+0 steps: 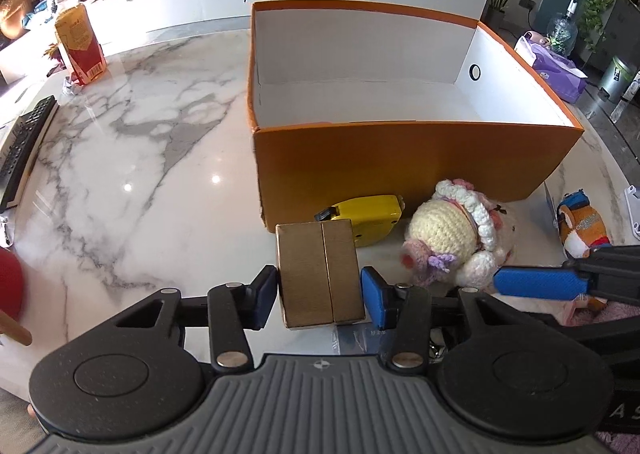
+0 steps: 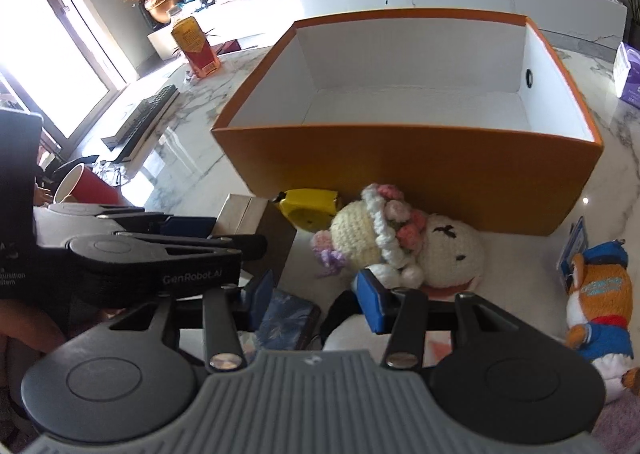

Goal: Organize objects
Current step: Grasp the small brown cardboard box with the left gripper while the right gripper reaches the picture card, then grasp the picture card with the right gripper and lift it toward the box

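Observation:
An empty orange box (image 1: 416,158) with a white inside stands on the marble table; it also shows in the right wrist view (image 2: 420,174). My left gripper (image 1: 320,296) has its blue pads on both sides of a small gold box (image 1: 322,272), touching or nearly touching it. A yellow tape measure (image 1: 370,216) and a crocheted doll (image 1: 452,236) lie against the orange box's front. My right gripper (image 2: 310,294) is open and empty, just short of the doll (image 2: 400,242), above a blue packet (image 2: 282,320). The left gripper (image 2: 188,226) shows at the left.
An orange plush toy (image 2: 600,302) lies at the right. A red cup (image 2: 86,188), a keyboard (image 1: 24,146) and a yellow-red bag (image 1: 80,42) are to the left. A purple tissue pack (image 1: 560,68) sits behind the box.

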